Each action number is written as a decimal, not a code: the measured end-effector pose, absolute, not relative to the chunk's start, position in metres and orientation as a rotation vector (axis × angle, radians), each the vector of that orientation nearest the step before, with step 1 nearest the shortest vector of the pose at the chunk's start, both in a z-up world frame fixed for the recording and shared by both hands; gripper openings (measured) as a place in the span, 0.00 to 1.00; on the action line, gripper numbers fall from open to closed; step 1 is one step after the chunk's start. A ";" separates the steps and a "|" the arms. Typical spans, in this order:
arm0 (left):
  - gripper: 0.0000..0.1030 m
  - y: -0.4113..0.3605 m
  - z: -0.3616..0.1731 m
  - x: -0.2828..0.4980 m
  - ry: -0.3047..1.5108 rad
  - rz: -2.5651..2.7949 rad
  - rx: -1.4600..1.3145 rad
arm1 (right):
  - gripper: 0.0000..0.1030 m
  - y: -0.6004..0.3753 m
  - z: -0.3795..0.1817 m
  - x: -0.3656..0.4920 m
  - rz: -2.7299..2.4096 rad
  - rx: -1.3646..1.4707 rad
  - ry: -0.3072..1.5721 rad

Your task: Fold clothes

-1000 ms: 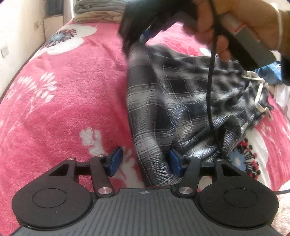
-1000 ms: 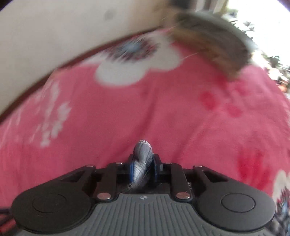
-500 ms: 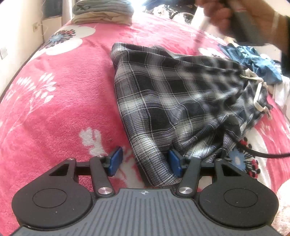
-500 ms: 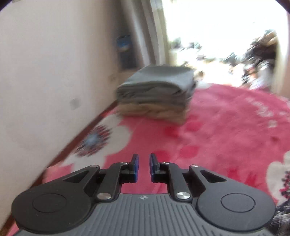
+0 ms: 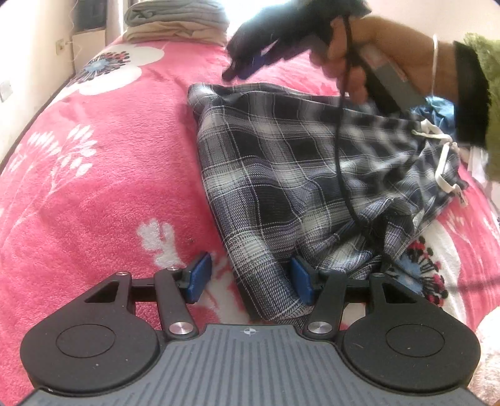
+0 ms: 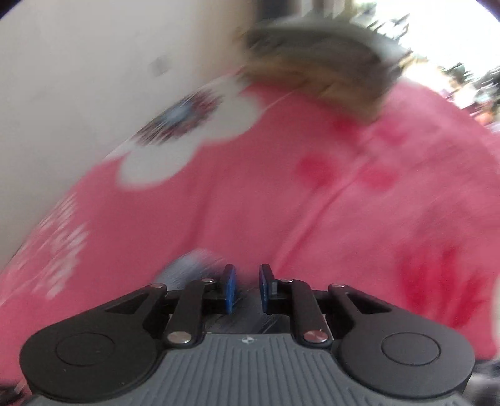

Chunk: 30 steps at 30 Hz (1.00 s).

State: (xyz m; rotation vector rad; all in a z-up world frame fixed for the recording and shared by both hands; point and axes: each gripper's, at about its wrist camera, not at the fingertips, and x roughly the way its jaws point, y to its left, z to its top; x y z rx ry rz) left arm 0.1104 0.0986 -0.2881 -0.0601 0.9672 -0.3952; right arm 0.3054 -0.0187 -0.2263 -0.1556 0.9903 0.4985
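Dark plaid shorts [image 5: 297,175] with a white drawstring [image 5: 443,156] lie folded over on the pink floral blanket [image 5: 93,187]. My left gripper [image 5: 250,278] is open, low at the near end of the shorts, with the near corner of the cloth lying between its blue pads. My right gripper [image 5: 247,65] hovers above the far corner of the shorts, held by a hand. In the blurred right wrist view the right gripper [image 6: 247,287] stands a little open and empty, with a bit of plaid cloth [image 6: 184,268] just below left.
A stack of folded grey and beige clothes [image 5: 175,22] sits at the far end of the bed by the wall; it also shows in the right wrist view [image 6: 318,68]. Blue cloth [image 5: 437,112] and white cloth lie at the right. A black cable [image 5: 340,150] hangs across the shorts.
The right gripper let go of the plaid corner it held, lifted away, then swung back down over the far corner of the shorts. The left gripper has not moved.
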 end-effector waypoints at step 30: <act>0.55 0.097 -0.288 0.103 0.946 -0.404 -0.052 | 0.05 0.012 -0.246 0.317 0.665 -0.098 0.951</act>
